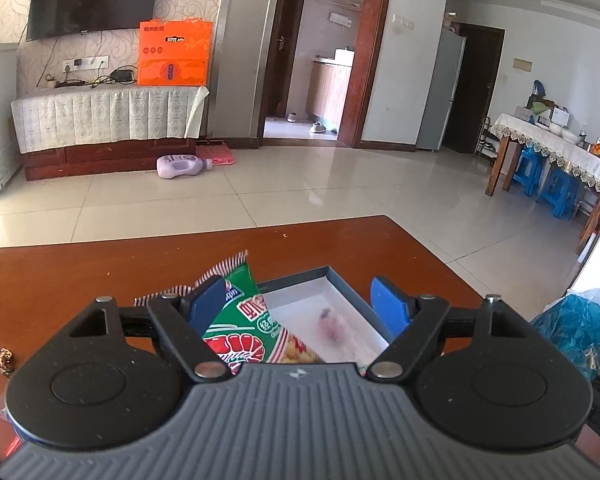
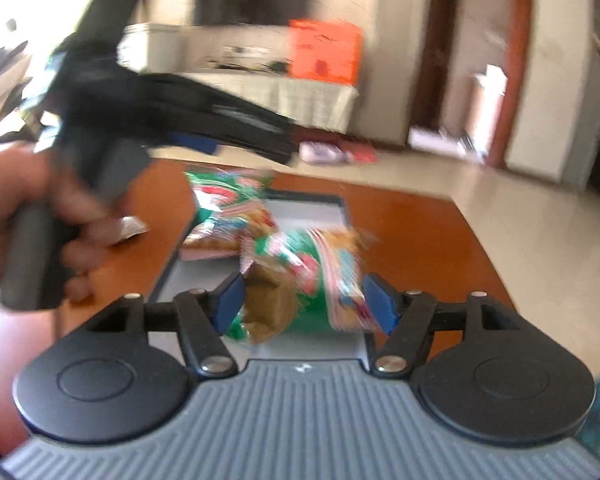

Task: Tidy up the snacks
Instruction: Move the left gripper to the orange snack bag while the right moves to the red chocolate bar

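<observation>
Between the blue pads of the right gripper a crinkled green, red-and-white plastic snack bag is seen; the pads stand apart to either side of it, and through the blur no firm pinch can be made out, so the bag is judged to be released, or nearly so, rather than carried. It lies over the near end of a shallow rectangular tray with dark grey walls and a white floor, which is presumably why the jaws are spread: the bag is where it is meant to go. A second bag of the same green print is propped on the tray's far-left wall, half in and half out. In the left wrist view the left gripper is likewise held wide, its left pad just beside that propped bag and its right pad clear of everything, so nothing is gripped there either. The tilt of that bag against the tray wall suggests it was dropped at the edge and may yet need nudging flat. A small blurred pinkish item lies on the tray's white floor. The tray rests on a reddish-brown wooden table, and the left gripper's handle is seen grasped by a person's hand at the left of the right wrist view. A tiled floor lies beyond the table.
</observation>
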`<state>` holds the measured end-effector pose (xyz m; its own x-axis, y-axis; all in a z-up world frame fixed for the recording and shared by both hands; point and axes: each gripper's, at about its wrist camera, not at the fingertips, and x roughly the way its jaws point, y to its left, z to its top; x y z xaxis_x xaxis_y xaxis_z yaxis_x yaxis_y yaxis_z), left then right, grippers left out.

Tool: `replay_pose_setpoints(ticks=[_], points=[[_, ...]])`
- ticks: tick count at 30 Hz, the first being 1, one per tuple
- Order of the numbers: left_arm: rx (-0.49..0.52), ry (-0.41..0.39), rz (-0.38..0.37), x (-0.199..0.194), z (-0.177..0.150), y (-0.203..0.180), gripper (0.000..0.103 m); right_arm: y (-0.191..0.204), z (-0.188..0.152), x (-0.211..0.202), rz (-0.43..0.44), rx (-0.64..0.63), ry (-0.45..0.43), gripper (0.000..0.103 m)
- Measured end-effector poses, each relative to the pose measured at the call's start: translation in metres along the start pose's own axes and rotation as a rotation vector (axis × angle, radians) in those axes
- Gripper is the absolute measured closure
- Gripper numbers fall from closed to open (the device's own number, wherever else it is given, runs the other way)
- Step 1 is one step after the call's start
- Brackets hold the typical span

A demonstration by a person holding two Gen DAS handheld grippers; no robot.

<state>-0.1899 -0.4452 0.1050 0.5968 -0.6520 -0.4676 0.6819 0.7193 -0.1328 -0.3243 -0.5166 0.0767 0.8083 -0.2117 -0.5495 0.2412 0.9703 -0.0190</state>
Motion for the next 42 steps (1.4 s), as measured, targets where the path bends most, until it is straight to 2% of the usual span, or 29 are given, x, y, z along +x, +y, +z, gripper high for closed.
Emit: replay_pose_setpoints(ticks=[4, 6, 9, 17, 25, 32, 39, 40, 42], points=[[0.021, 0.001, 0.022, -0.006, -0.002, 0.007, 0.02, -0.001, 0.001, 0.012, 0.044, 0.03, 0.035, 0.035], [0.007, 0.0, 0.029, -0.011, -0.003, 0.014, 0.02, 0.005, 0.001, 0.011, 0.131, 0.029, 0.04, 0.035], [-0.003, -0.006, 0.041, -0.018, -0.002, 0.022, 0.02, 0.013, 0.002, 0.009, 0.134, -0.001, 0.039, 0.035], [0.023, -0.013, 0.097, -0.036, -0.005, 0.033, 0.02, -0.001, 0.004, 0.011, 0.093, 0.118, 0.025, 0.035], [0.027, -0.026, 0.157, -0.073, -0.001, 0.048, 0.018, 0.031, 0.011, 0.015, 0.142, 0.052, 0.022, 0.035], [-0.035, -0.072, 0.235, -0.142, -0.006, 0.114, 0.018, 0.075, 0.02, 0.017, 0.24, -0.024, 0.005, 0.036], [-0.113, -0.064, 0.347, -0.206, -0.027, 0.194, 0.018, 0.138, 0.024, 0.024, 0.339, -0.154, 0.017, 0.037], [-0.119, -0.057, 0.358, -0.212, -0.031, 0.205, 0.018, 0.146, 0.023, 0.025, 0.352, -0.174, 0.025, 0.04], [-0.12, -0.036, 0.375, -0.221, -0.04, 0.223, 0.018, 0.163, 0.022, 0.03, 0.366, -0.212, 0.048, 0.052]])
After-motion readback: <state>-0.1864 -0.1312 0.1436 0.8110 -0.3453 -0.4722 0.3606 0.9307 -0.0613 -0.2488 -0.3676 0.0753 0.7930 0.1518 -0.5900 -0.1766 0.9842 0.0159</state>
